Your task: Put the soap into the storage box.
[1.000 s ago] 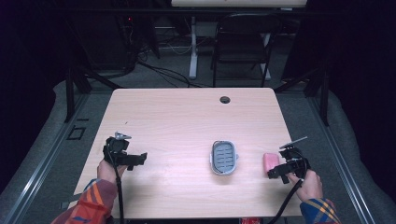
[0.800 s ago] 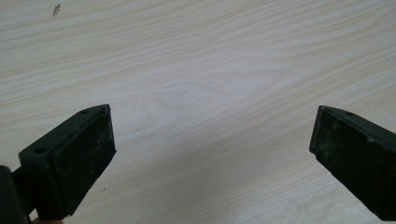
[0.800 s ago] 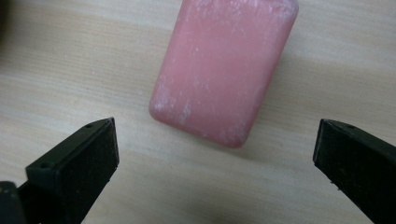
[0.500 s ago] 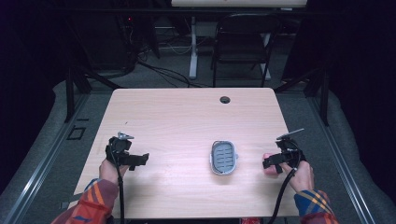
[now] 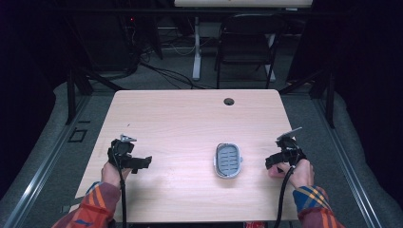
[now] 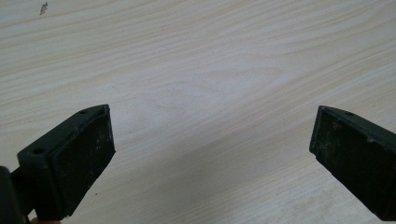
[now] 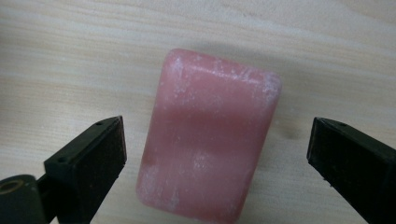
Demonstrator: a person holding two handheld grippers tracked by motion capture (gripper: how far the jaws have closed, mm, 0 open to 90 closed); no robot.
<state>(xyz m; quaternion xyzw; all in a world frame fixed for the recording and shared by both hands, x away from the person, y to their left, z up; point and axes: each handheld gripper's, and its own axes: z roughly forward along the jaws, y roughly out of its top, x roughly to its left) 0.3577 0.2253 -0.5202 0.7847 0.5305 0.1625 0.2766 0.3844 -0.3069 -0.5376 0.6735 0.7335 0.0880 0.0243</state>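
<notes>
Pink soap bar (image 7: 210, 140), rounded corners, whitish scuffs, lying flat

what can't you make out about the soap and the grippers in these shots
- Pink soap: in the right gripper view its near end is cut off by the bottom edge; in the high view the right gripper covers it.
- Soap dish: too small in the high view to tell its material.
- Left gripper: its body is cut off by the bottom edge.

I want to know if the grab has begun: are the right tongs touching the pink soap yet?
Apart. The right gripper view shows the soap lying on the table between the right tongs, with bare wood visible on both sides between the pads and the bar.
</notes>
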